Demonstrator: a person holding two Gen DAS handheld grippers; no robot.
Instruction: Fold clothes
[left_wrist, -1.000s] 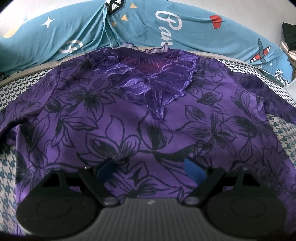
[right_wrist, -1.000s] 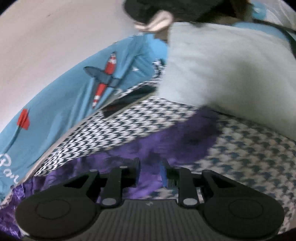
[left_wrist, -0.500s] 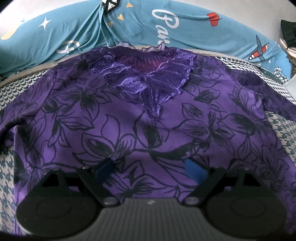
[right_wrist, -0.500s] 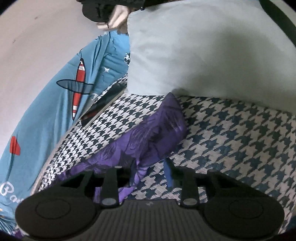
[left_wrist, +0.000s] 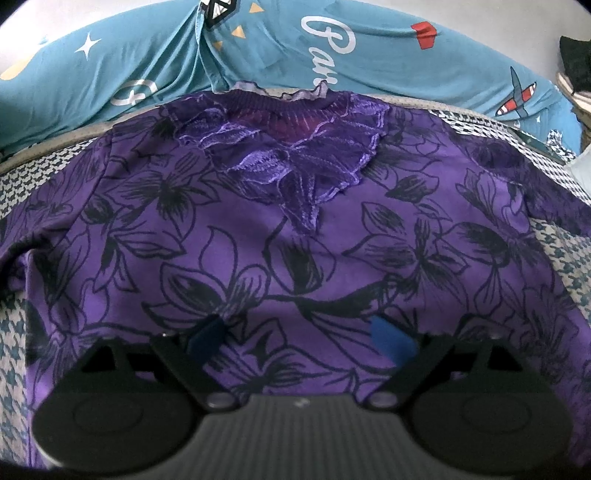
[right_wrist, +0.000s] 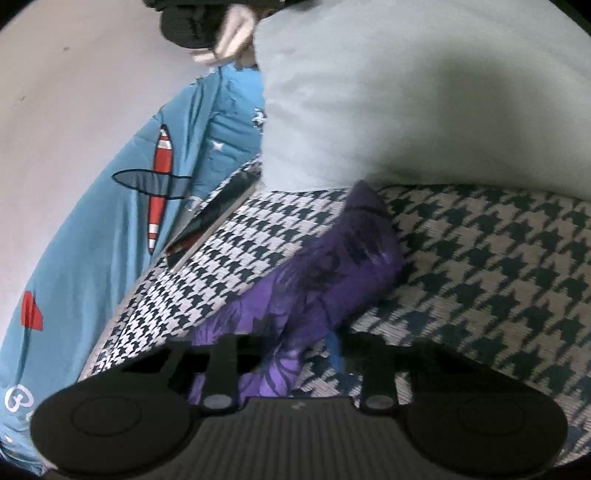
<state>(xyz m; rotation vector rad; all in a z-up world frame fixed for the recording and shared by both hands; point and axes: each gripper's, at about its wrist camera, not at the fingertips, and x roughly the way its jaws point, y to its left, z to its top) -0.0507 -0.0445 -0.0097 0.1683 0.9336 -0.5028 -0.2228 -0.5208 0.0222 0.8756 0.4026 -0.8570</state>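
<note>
A purple top with black flower outlines (left_wrist: 295, 229) lies spread flat on the houndstooth bed cover (left_wrist: 569, 269), its lace neckline (left_wrist: 291, 155) at the far side. My left gripper (left_wrist: 299, 336) hangs open over the lower body of the top, blue pads wide apart with only flat cloth below. In the right wrist view the top's sleeve (right_wrist: 332, 273) runs toward a pale pillow. My right gripper (right_wrist: 295, 350) straddles the near part of that sleeve and its jaws are closing; the blue right pad (right_wrist: 335, 349) stands just beside the cloth, the left pad is hidden behind it.
A teal quilt with plane and star prints (left_wrist: 369, 55) lies bunched along the wall behind the top. A large pale pillow (right_wrist: 406, 103) sits past the sleeve end, with a dark flat object (right_wrist: 218, 218) beside it. A person's hand (right_wrist: 232, 40) shows at the top.
The right gripper has dropped and rolled, bringing the sleeve nearer and between its jaws. The left view is almost unchanged, its jaws still wide.
</note>
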